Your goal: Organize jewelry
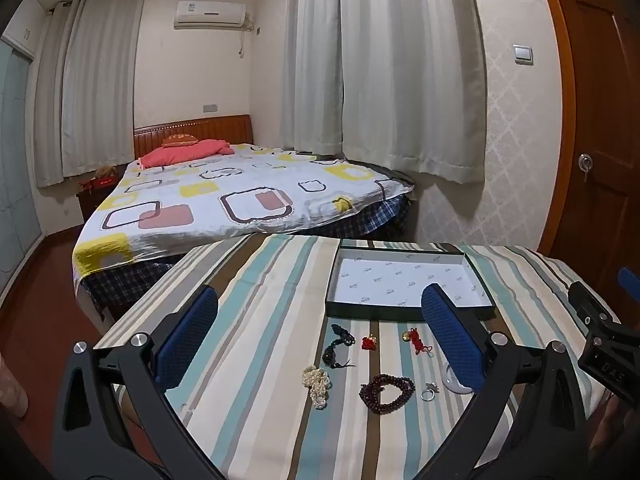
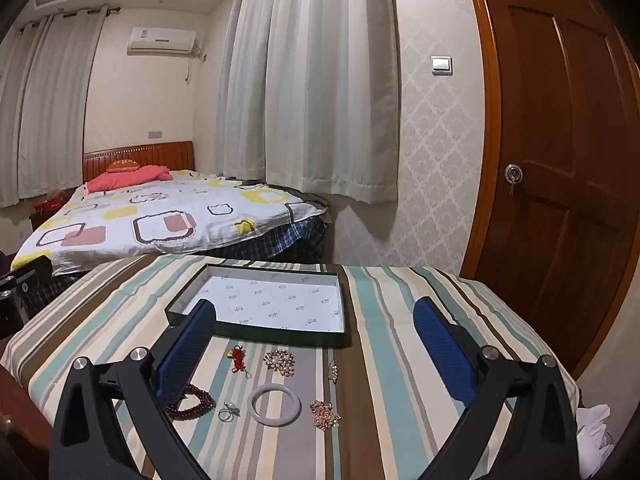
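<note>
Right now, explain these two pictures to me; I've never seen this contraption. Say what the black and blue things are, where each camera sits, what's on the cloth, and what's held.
There is no robot arm. A person holds a two-finger gripper in each hand, and each carries a wide-angle camera looking along its blue padded fingers.

One picture comes from the left gripper, the other from the right gripper. Both are open and hold nothing.

On the striped tablecloth sits an empty shallow tray. In front of it lie loose pieces: a pearl strand, a dark red bead bracelet, a small ring, a pale bangle, a sparkly brooch, a red knotted charm and a gold-coloured chain.
</note>
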Motion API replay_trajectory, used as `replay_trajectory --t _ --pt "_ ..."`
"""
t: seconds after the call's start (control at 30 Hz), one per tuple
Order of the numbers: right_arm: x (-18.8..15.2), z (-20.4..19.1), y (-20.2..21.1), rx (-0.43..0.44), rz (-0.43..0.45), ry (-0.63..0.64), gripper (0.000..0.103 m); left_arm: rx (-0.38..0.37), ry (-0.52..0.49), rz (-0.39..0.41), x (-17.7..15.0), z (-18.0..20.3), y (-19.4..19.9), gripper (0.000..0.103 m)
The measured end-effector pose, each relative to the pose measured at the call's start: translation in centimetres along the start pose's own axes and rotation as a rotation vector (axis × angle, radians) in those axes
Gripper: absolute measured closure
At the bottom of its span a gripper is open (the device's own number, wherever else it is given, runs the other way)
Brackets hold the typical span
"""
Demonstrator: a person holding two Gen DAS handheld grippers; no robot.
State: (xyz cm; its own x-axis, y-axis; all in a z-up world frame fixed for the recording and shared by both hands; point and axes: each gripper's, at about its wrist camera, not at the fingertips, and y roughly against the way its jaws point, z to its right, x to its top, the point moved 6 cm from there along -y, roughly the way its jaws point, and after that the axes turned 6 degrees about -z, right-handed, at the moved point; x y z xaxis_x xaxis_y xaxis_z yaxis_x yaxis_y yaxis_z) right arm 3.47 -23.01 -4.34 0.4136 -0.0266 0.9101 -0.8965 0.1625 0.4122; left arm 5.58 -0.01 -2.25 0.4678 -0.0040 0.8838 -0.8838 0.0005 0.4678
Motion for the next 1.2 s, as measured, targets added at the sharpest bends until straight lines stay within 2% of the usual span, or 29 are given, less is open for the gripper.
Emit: replay_trajectory --t 0.53,0.63,0.7,1.2 --pt "0.7 0.0 1.5 0.002 0.030 -0.008 0.006 -0.003 0.004 0.009 -0.3 0.4 0.7 0.004" --pt "1.9 0.1 2.3 0.004 0.033 -0.007 0.006 -0.003 0.003 0.012 -0.1 0.9 0.9 0.004" --pt "1.8 0.1 2.4 0.005 0.037 -0.008 0.006 -0.010 0.005 0.012 0.8 0.5 1.7 0.004" --pt "1.3 -0.1 2.4 0.004 0.043 -0.006 0.006 -0.009 0.010 0.002 0.4 0.3 1.6 0.004"
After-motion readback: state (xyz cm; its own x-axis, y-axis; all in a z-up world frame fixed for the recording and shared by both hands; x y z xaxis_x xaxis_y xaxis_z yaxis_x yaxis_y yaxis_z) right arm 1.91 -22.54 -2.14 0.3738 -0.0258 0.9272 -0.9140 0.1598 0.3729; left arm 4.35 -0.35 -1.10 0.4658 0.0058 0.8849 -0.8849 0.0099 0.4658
